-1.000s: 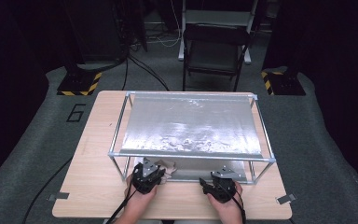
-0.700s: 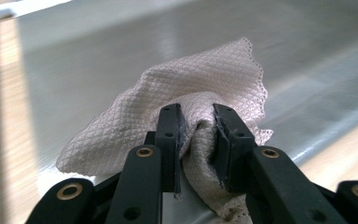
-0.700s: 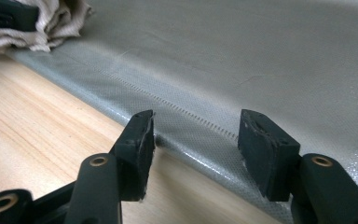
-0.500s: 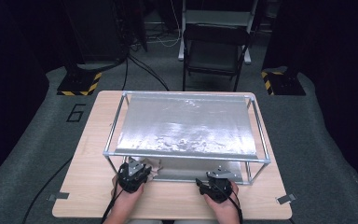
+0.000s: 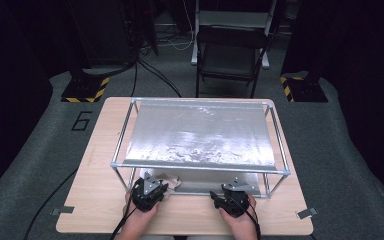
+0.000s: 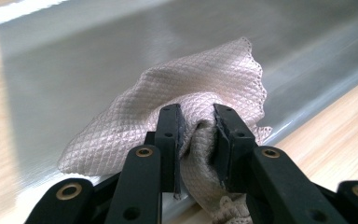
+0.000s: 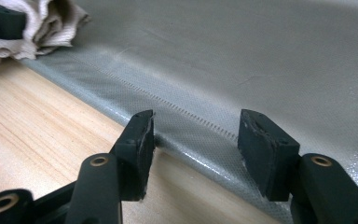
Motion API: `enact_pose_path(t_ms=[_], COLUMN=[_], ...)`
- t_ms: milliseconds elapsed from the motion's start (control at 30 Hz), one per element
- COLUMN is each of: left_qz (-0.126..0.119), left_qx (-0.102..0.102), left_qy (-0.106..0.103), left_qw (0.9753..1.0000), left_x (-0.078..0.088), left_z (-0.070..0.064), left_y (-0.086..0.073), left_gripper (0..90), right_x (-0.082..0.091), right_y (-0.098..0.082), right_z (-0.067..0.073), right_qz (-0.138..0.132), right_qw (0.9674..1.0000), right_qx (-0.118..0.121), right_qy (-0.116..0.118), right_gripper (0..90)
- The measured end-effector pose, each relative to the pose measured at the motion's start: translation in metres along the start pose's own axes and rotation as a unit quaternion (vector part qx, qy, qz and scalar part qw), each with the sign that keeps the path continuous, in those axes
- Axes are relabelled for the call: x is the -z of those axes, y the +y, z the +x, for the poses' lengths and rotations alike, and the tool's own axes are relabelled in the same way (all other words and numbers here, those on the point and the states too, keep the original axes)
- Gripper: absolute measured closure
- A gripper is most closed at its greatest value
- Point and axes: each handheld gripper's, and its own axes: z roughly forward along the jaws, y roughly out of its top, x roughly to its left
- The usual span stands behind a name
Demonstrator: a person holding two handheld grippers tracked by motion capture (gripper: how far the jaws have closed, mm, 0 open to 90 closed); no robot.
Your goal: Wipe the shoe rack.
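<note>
While the left gripper [image 6: 196,133] pinches a bunched fold of the pale cloth [image 6: 205,93] between its narrow jaws at the near left edge of the silver mat [image 7: 242,56], the right gripper [image 7: 196,140] hovers with jaws wide and empty over the mat's near edge, well right of the cloth.

Pale pink cloth [image 6: 200,93] with fine diamond weave (scalloped edge). Black left gripper [image 6: 196,135] and black right gripper [image 7: 196,140], brass-coloured rivets on both. Silver-grey sheet [image 7: 261,60], dotted texture near its edge. Light wood-grain table [image 7: 42,126]. Silver metal frame [image 5: 200,167].
</note>
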Motion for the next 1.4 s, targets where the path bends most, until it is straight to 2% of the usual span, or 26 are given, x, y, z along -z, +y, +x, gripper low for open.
enact_pose_path(t_ms=[100,133,200,233,267,333,367,400,433,500,533,567,600,700,733,767,833,900,1000,1033,1200,1400], left_qz=[0.005,0.001,-0.001,-0.012,-0.012,-0.021,-0.023,-0.023,-0.027,-0.03,-0.035,-0.035,-0.037,-0.041,-0.033,-0.042,-0.041,-0.055,-0.069,-0.076,-0.073,-0.067], left_qx=[-0.002,-0.001,-0.004,0.002,0.002,-0.001,0.011,0.011,0.019,0.018,0.027,0.027,0.03,0.037,0.031,0.039,0.047,0.066,0.062,0.058,0.06,0.077], left_qy=[-0.007,-0.002,-0.005,-0.006,-0.006,0.005,0.003,0.003,0.008,0.017,0.02,0.02,0.022,0.024,0.02,0.025,0.022,0.02,0.026,0.035,0.046,0.063], left_qw=[1.0,1.0,1.0,0.9999,0.9999,0.9998,0.9997,0.9997,0.9994,0.9992,0.9988,0.9988,0.9986,0.9982,0.9988,0.998,0.9978,0.9961,0.9953,0.9948,0.9944,0.9928], left_x=[0.008,0.01,0.016,0.025,0.025,0.037,0.045,0.045,0.048,0.058,0.061,0.061,0.066,0.069,0.073,0.075,0.081,0.088,0.103,0.112,0.122,0.126], left_z=[0.003,0.003,0.004,0.007,0.007,0.014,0.019,0.019,0.02,0.031,0.032,0.032,0.036,0.037,0.039,0.038,0.039,0.04,0.042,0.044,0.05,0.061], left_y=[-0.002,-0.003,-0.005,-0.007,-0.007,-0.009,-0.011,-0.011,-0.013,-0.017,-0.019,-0.019,-0.021,-0.024,-0.024,-0.026,-0.027,-0.027,-0.021,-0.018,-0.021,-0.034], left_gripper=[73.1,73.1,73.3,73.5,73.6,73.7,73.8,73.9,73.9,73.9,74.0,74.1,74.1,74.3,74.3,74.3,74.4,74.4,74.6,74.7,75.2,75.7], right_x=[0.0,0.0,0.0,0.0,0.0,0.0,0.0,0.0,0.0,0.0,0.0,0.0,0.0,0.0,0.0,0.0,0.0,0.0,0.0,0.0,0.0,0.0], right_y=[0.0,0.0,0.0,0.0,0.0,0.0,0.0,0.0,0.0,0.0,0.0,0.0,0.0,0.0,0.0,0.0,0.0,0.0,0.0,0.0,0.0,0.0], right_z=[0.001,0.001,0.001,0.001,0.001,0.0,0.0,0.0,0.001,0.001,0.001,0.001,0.0,-0.001,0.0,0.0,0.0,0.0,0.0,0.0,0.001,-0.001], right_qz=[-0.003,-0.002,-0.004,-0.004,-0.004,-0.001,0.0,0.0,-0.003,-0.003,-0.003,-0.003,-0.001,-0.001,-0.001,-0.001,0.001,0.0,0.002,0.001,-0.003,0.002], right_qw=[1.0,1.0,0.9999,0.9999,0.9999,1.0,1.0,1.0,1.0,0.9999,1.0,1.0,1.0,1.0,1.0,1.0,1.0,1.0,1.0,1.0,1.0,1.0], right_qx=[-0.007,-0.005,-0.009,-0.009,-0.009,0.0,0.005,0.005,-0.006,-0.007,-0.005,-0.005,0.008,0.008,0.008,0.007,0.005,0.005,0.005,0.006,-0.005,0.006], right_qy=[0.006,0.004,0.003,0.005,0.005,-0.001,-0.002,-0.002,0.006,0.007,0.006,0.006,-0.001,-0.001,-0.001,-0.001,-0.002,-0.002,0.002,-0.001,0.006,-0.001], right_gripper=[45.7,45.7,45.7,45.7,45.7,45.7,45.7,45.7,45.7,45.7,45.7,45.7,45.7,45.7,45.7,45.7,45.7,45.7,45.7,45.7,45.8,45.7])
